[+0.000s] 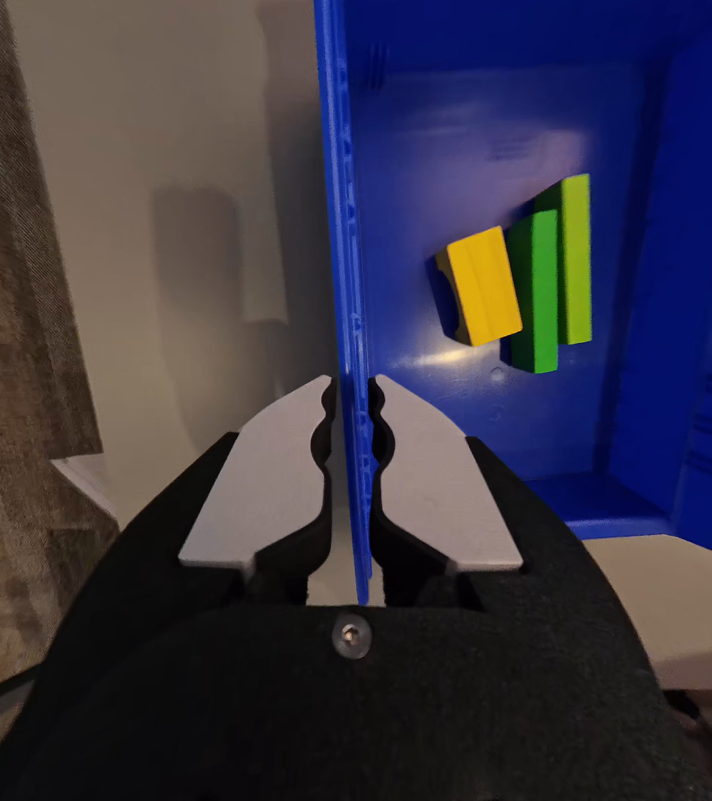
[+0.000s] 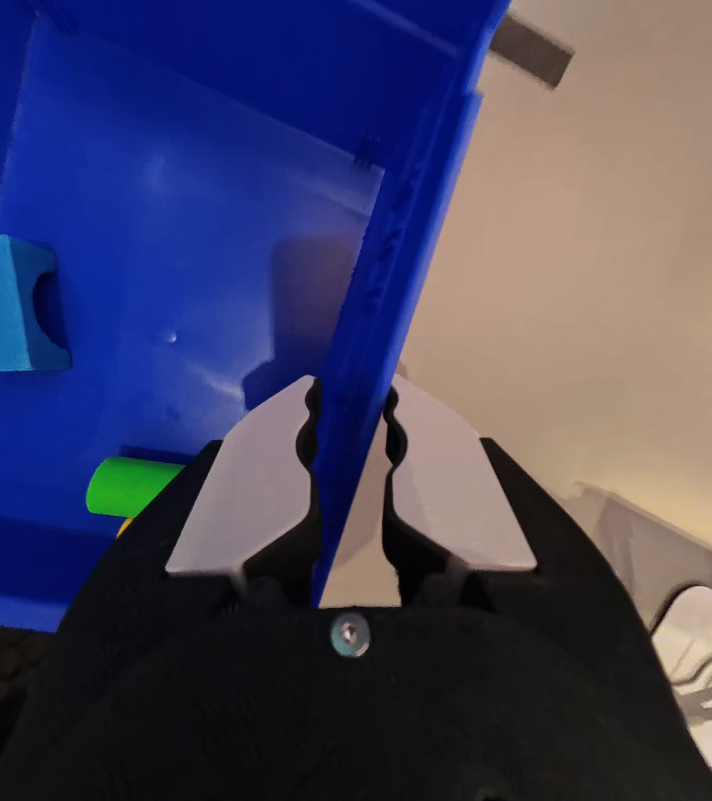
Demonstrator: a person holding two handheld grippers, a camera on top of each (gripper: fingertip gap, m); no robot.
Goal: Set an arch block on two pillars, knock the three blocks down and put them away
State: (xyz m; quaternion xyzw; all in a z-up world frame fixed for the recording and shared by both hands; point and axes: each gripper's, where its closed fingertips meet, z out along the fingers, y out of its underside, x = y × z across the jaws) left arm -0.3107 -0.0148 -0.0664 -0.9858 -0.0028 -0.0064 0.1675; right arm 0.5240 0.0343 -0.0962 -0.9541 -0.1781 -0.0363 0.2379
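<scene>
Both tongs are clamped on the blue bin's walls. Left tongs (image 1: 352, 381) pinch the thin rim of the blue bin (image 1: 454, 151), one finger outside, one inside. Right tongs (image 2: 352, 383) pinch the opposite rim of the same bin (image 2: 172, 195), again one finger on each side of the wall. Blocks are inside the bin, on its floor: yellow arch block (image 1: 482, 286) lying with its curved cutout facing left, touching the dark green pillar (image 1: 534, 292), which sits flush against the lime green pillar (image 1: 575, 260). Right wrist view also shows a light blue arch block (image 2: 3, 303) by the far wall and a green cylinder (image 2: 129, 485) partly hidden behind the tongs' body, with a sliver of yellow under it. Pale table (image 1: 150, 216) around the bin; both views motion-blurred.
</scene>
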